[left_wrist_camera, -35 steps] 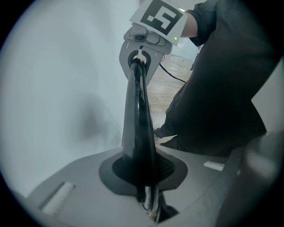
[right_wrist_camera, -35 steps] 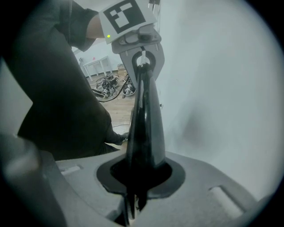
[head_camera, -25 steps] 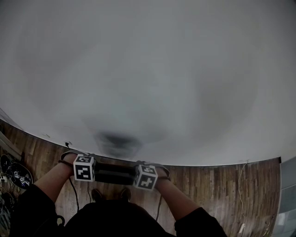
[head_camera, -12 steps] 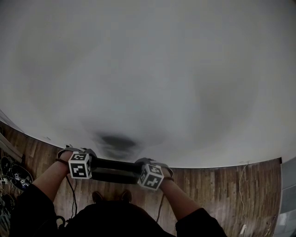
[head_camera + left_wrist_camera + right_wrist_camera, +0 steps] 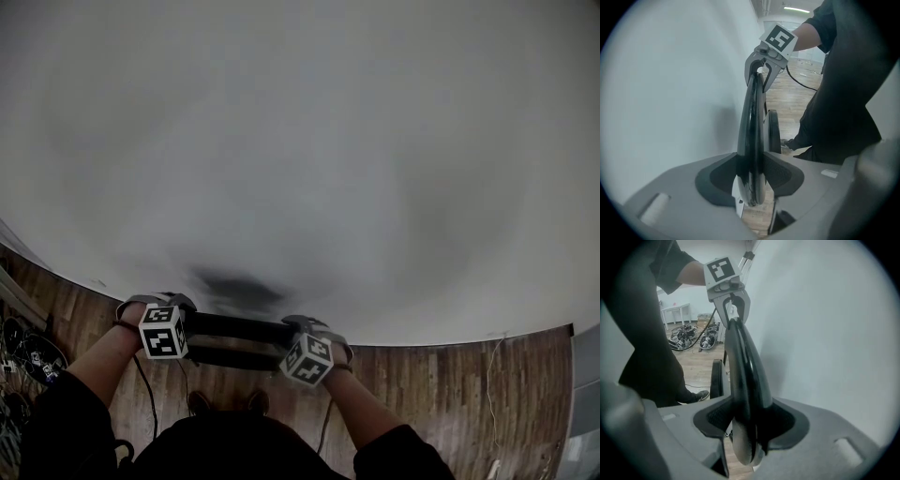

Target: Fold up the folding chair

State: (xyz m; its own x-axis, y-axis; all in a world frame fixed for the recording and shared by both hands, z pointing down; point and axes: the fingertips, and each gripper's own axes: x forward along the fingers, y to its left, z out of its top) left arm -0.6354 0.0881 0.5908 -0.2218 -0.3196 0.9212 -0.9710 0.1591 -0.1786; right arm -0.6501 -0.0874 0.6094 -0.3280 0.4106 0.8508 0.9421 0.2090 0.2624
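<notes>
The folding chair (image 5: 239, 327) stands close against the white wall (image 5: 309, 141), with its black top rail running level between your hands. Your left gripper (image 5: 752, 187) and right gripper (image 5: 747, 437) straddle that rail near its two ends. Both pairs of fingers have just been opening and now sit slightly spread, the rail between them. The wooden floor (image 5: 441, 384) lies below, and your shoes (image 5: 197, 401) are just behind the chair.

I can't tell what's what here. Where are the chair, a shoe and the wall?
chair (image 5: 239, 326): head view, on its black top rail.
shoe (image 5: 696, 395): right gripper view, on its middle.
wall (image 5: 300, 141): head view, on a bare part.
</notes>
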